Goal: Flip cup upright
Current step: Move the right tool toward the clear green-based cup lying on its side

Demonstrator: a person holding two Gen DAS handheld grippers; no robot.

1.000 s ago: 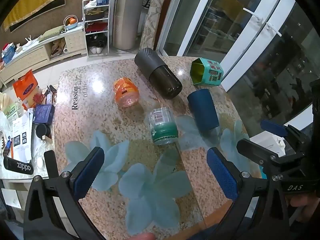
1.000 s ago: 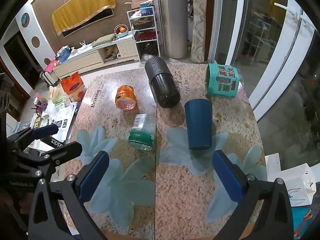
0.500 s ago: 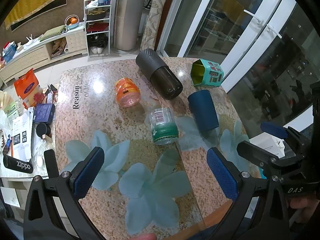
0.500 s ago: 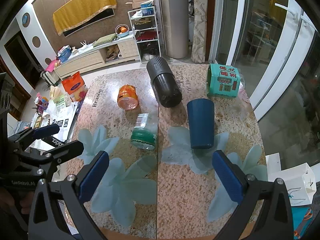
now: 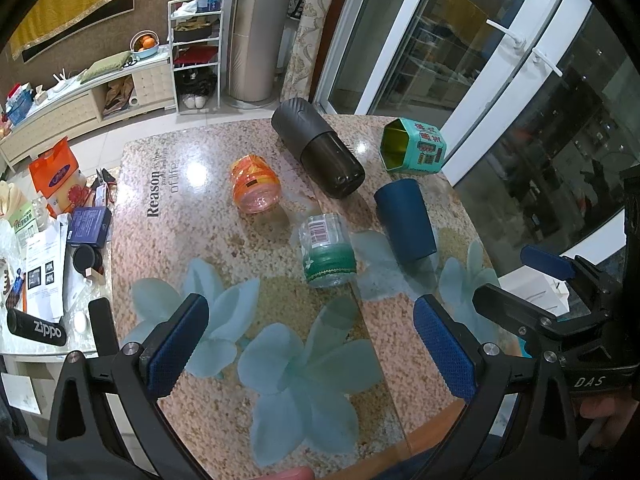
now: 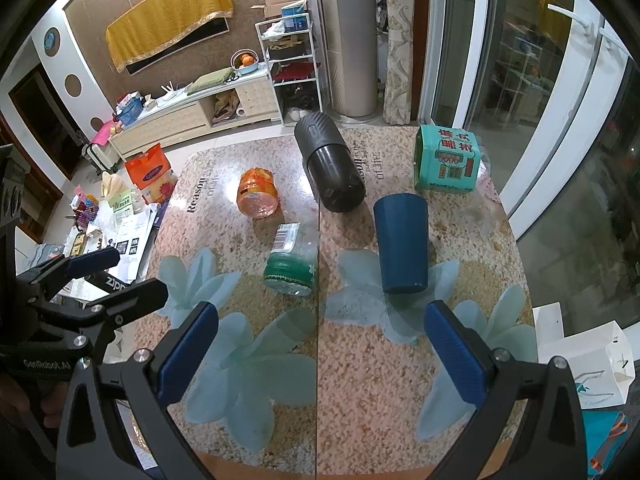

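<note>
Hardly anything has shifted over the last second: both my views have crept slightly, and nothing on the table has moved. My left gripper [image 5: 310, 342] and my right gripper [image 6: 322, 350] both hang over the near edge, jaws spread wide, nothing between the ribbed blue pads.

My dark blue cup [image 6: 401, 243] lies on its side at centre right of the speckled stone tabletop [image 6: 360, 380], a smooth tapered cylinder. Only the left view looks into the teal hexagonal tin [image 5: 414, 147], showing its open mouth; the right view gives just its printed side. Upper centre lies a dark ribbed flask [image 6: 330, 168], beside a clear orange plastic jar [image 6: 257, 192] and a green-banded clear jar [image 6: 293, 260], all toppled.
</note>
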